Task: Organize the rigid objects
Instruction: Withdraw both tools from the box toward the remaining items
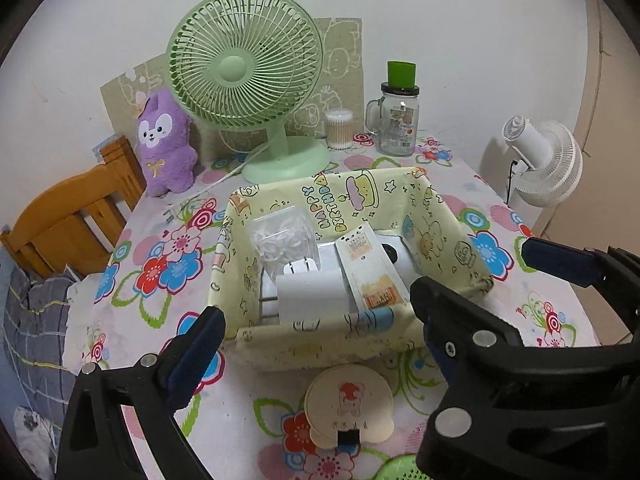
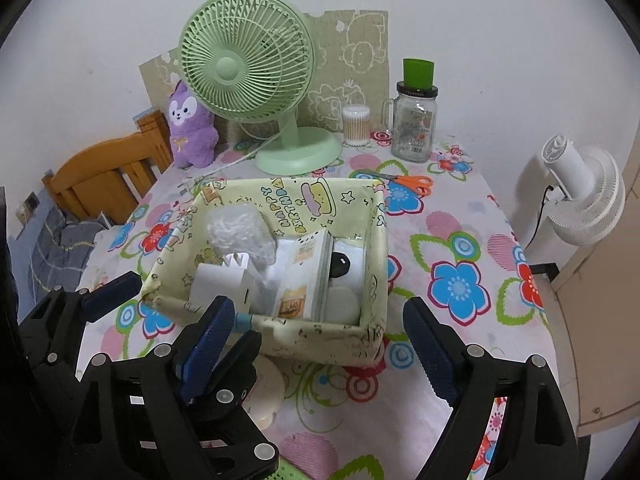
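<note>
Yellow fabric basket (image 1: 344,344) mid-surface, charger (image 1: 310,292) and packets stood upright inside, guess to save room. Left hand-held gripper (image 1: 316,316), right hand-held gripper (image 2: 316,344): both spread wide, empty.

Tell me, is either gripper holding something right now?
No, nothing is held. The left gripper and right gripper are both open, hanging empty in front of the basket.
</note>
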Available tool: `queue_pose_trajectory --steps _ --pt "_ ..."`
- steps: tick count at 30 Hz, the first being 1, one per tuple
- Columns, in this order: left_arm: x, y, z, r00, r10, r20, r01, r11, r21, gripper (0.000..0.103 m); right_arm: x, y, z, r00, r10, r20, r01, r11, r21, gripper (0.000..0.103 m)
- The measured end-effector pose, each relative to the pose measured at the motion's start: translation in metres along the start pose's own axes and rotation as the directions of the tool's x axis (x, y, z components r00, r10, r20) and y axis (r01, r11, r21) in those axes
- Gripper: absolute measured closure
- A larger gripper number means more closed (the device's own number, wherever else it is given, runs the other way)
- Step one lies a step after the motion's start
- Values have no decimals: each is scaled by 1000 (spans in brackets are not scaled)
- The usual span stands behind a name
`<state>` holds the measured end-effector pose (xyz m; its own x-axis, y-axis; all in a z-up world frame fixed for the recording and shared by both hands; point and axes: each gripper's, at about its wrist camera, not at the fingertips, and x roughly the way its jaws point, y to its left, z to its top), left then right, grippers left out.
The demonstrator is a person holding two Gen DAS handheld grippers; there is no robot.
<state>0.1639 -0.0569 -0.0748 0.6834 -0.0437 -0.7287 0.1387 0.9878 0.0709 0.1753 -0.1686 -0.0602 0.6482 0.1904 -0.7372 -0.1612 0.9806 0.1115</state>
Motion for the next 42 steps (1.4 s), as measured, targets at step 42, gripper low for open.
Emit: queue_pose_trajectory --steps 42 --pt "-24 -13 -75 998 -63 -18 62 998 -20 0 -42 5 -83 996 -54 67 55 998 -15 0"
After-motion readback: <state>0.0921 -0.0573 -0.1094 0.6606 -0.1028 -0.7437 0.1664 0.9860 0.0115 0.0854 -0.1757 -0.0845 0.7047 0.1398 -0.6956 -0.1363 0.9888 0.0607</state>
